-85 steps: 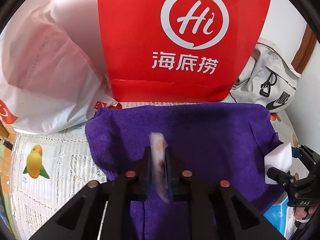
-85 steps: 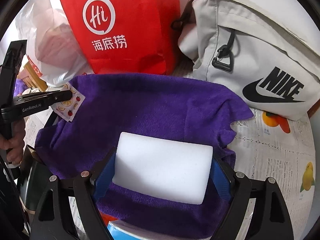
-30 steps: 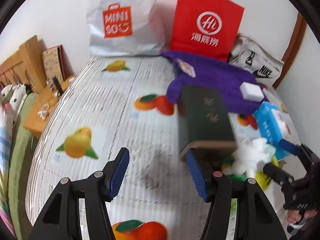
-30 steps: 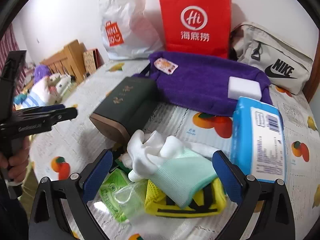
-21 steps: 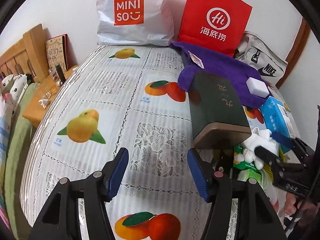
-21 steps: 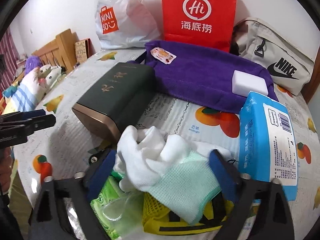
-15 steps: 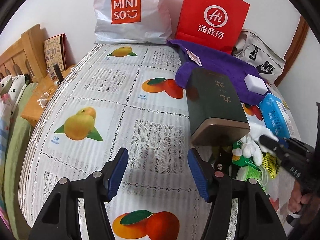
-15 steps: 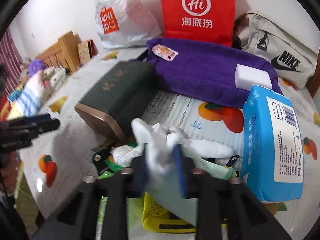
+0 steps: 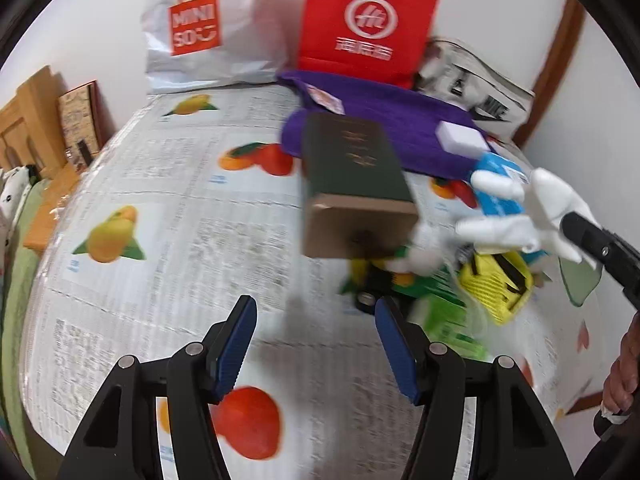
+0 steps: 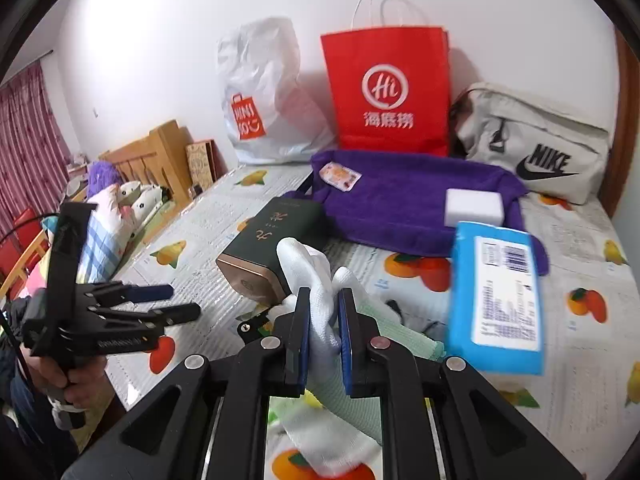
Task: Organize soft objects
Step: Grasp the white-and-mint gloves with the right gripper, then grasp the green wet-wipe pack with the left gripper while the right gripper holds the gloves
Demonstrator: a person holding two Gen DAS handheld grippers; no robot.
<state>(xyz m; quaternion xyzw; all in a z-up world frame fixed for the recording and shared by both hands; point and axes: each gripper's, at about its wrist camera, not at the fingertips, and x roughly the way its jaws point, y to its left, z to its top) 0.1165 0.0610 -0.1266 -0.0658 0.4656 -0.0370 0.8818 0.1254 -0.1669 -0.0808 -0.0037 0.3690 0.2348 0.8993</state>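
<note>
Fruit-print tablecloth (image 10: 580,344) carries a purple towel (image 10: 400,204) at 12 o'clock. Right gripper (image 10: 324,316) clamps a white glove (image 10: 316,280), lifted at 6 o'clock; left gripper (image 9: 312,344) is spread, holding nothing.

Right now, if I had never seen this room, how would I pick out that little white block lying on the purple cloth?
Find the tall red paper bag standing against the wall; a purple plush towel lies spread at its foot. On the towel's right end, near the beige Nike bag, sits the small white foam block. It is plain, unprinted and brick-shaped, unlike the patterned packet at the towel's other end.
</note>
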